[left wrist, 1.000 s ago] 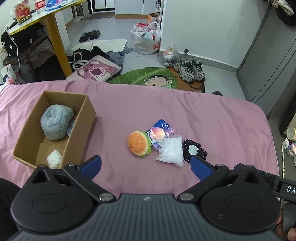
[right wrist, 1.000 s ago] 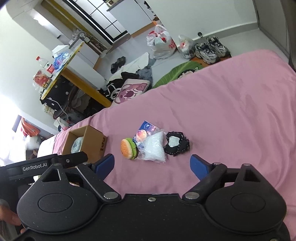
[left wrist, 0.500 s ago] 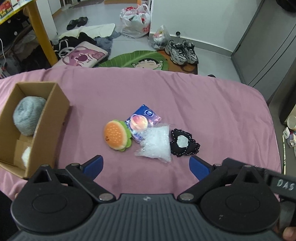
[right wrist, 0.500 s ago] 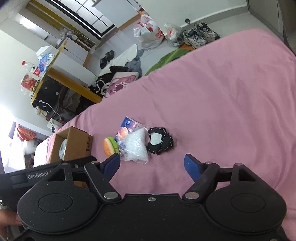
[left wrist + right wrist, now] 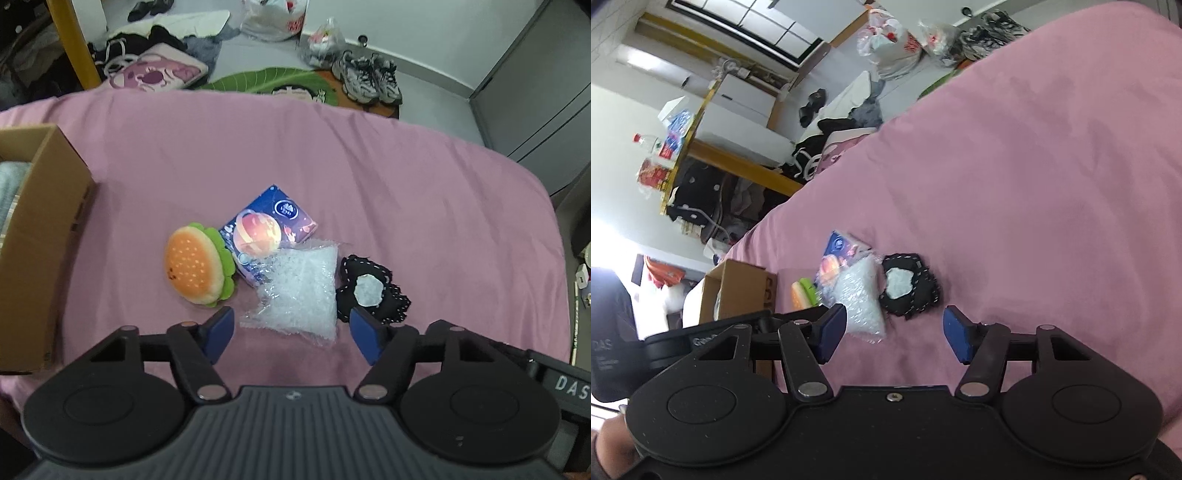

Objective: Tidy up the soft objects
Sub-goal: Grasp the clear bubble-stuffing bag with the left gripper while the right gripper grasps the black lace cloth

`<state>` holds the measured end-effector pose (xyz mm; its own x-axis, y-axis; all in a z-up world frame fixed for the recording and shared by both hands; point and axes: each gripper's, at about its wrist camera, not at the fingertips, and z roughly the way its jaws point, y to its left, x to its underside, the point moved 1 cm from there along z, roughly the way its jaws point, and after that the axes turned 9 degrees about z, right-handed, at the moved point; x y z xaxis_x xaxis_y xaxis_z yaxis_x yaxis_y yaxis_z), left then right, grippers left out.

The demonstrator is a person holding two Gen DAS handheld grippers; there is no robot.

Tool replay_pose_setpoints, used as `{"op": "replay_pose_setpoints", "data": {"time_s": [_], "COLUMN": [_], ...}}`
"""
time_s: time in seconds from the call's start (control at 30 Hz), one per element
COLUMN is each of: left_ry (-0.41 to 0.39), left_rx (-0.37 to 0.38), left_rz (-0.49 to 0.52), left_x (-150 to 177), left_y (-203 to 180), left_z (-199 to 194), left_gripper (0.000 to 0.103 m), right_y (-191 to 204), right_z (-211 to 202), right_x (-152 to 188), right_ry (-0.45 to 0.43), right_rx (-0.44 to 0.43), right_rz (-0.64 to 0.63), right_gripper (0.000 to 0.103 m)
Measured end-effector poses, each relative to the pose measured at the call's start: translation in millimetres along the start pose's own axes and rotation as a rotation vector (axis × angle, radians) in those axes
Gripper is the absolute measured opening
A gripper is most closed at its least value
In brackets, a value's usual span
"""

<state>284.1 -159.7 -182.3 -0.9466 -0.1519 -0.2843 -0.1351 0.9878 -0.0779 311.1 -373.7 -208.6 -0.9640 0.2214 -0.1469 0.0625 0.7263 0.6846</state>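
The left gripper [image 5: 291,338] hangs over the pink bedsheet [image 5: 369,177] with its blue-padded jaws spread wide and nothing between them; the near edge of a crumpled clear bubble-wrap bag [image 5: 299,291] lies just ahead of the gap. The right gripper [image 5: 894,338] is likewise spread wide and empty, its left pad close to the same bag [image 5: 862,295] and a black fabric piece [image 5: 912,288] just beyond its gap. Taking the bubble-wrap bag as the landmark: it is translucent, wrinkled and roughly fan-shaped, and it overlaps the near corner of a dark blue tissue pack [image 5: 267,230] printed with a pink-orange planet and a small round white logo whose lettering is too small to read. Left of the bag, touching the tissue pack, sits a plush hamburger [image 5: 197,266] with an orange speckled bun, a green felt lettuce frill and a small stitched face. Right of the bag, just beside it, is the black fabric piece [image 5: 371,291], edged with white stitching and bearing a pale patch at its centre. Well to the left of the bag stands an open cardboard box [image 5: 48,229]; something grey and soft [image 5: 11,188] shows inside it at the frame edge. Letters "DAS" appear on the housing at the left view's right edge.
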Motion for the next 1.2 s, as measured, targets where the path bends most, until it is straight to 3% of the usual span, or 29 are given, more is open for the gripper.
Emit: {"op": "replay_pose_setpoints", "data": {"time_s": [0.37,0.7,0.9,1.07,1.2], "left_ry": [0.035,0.032,0.027,0.02,0.018], "left_rx": [0.013,0.019,0.04,0.045,0.056], "left_rz": [-0.021,-0.027,-0.027,-0.018,-0.016], "left_x": [-8,-4,1,8,13], "left_y": [2,6,7,8,9], "left_z": [37,42,41,39,37], "left_gripper": [0.069,0.046,0.038,0.038,0.037], "right_y": [-8,-11,-1,2,1], "right_z": [23,36,50,65,63], "right_x": [-10,-15,-18,-17,-16], "right_ry": [0.031,0.049,0.056,0.093,0.1], "right_rx": [0.05,0.085,0.077,0.095,0.091], "right_rz": [0.05,0.061,0.039,0.038,0.057], "right_gripper": [0.049,0.047,0.047,0.04,0.028]}}
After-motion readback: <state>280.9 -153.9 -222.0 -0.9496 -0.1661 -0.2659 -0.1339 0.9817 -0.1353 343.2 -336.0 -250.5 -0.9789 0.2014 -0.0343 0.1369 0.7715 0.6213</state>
